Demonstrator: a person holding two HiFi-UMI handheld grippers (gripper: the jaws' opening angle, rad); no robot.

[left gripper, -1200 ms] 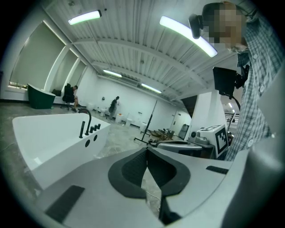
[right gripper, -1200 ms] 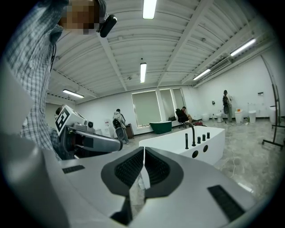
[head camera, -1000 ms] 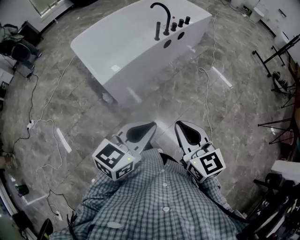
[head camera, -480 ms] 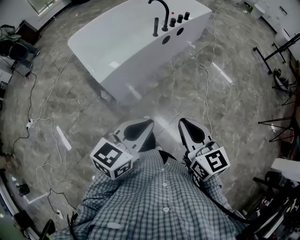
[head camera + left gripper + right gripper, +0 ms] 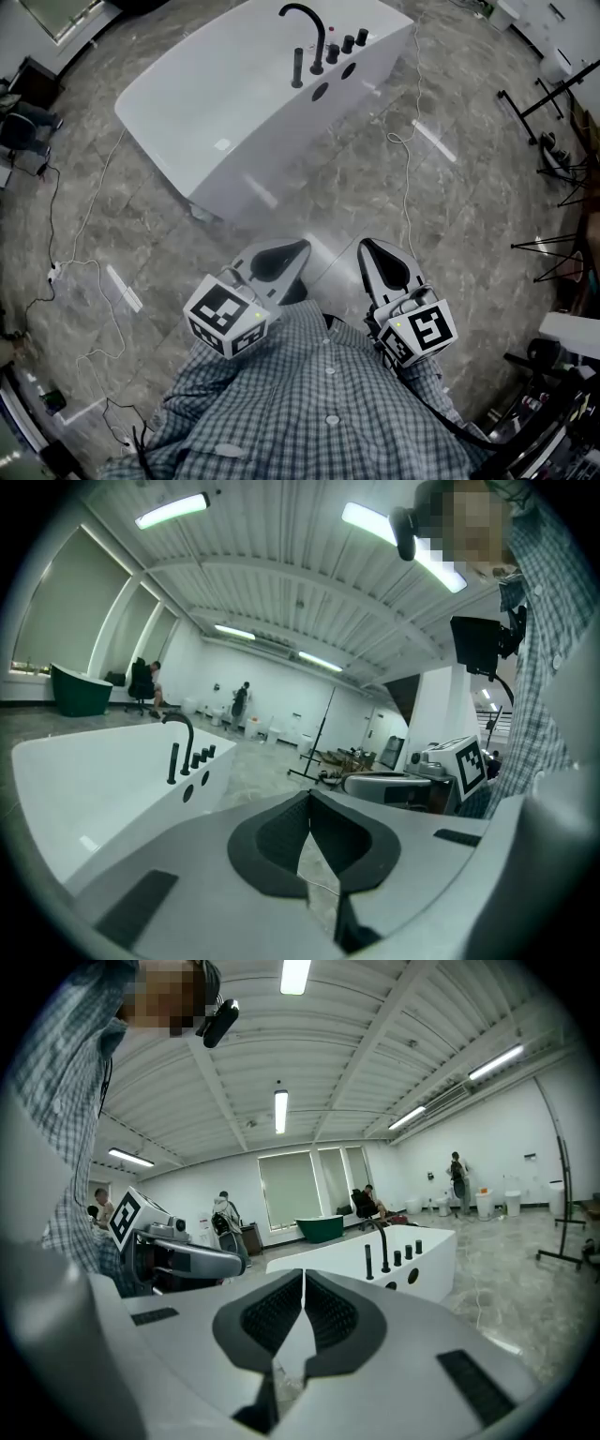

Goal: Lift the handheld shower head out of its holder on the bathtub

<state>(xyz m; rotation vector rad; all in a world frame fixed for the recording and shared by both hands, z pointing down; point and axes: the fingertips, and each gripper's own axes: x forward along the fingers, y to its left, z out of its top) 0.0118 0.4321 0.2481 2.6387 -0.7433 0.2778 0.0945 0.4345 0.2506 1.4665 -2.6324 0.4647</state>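
The white bathtub (image 5: 206,112) stands on the floor well ahead of me. On its near rim are a black arched faucet (image 5: 307,23), the black handheld shower head (image 5: 297,67) upright in its holder, and a row of black knobs (image 5: 347,44). My left gripper (image 5: 302,247) and right gripper (image 5: 365,246) are held close to my chest, both shut and empty, far from the tub. The left gripper view shows the shower head (image 5: 172,763) at left beyond the shut left gripper (image 5: 309,803). In the right gripper view the shower head (image 5: 368,1262) is right of the shut right gripper (image 5: 303,1279).
White cables (image 5: 409,178) trail over the grey stone floor on both sides of the tub. Black stands (image 5: 553,159) crowd the right edge. A dark green tub (image 5: 322,1228) and several people stand far back in the hall.
In the head view the bathtub and its fittings have slid up and to the left. Both grippers stay shut in front of my chest.
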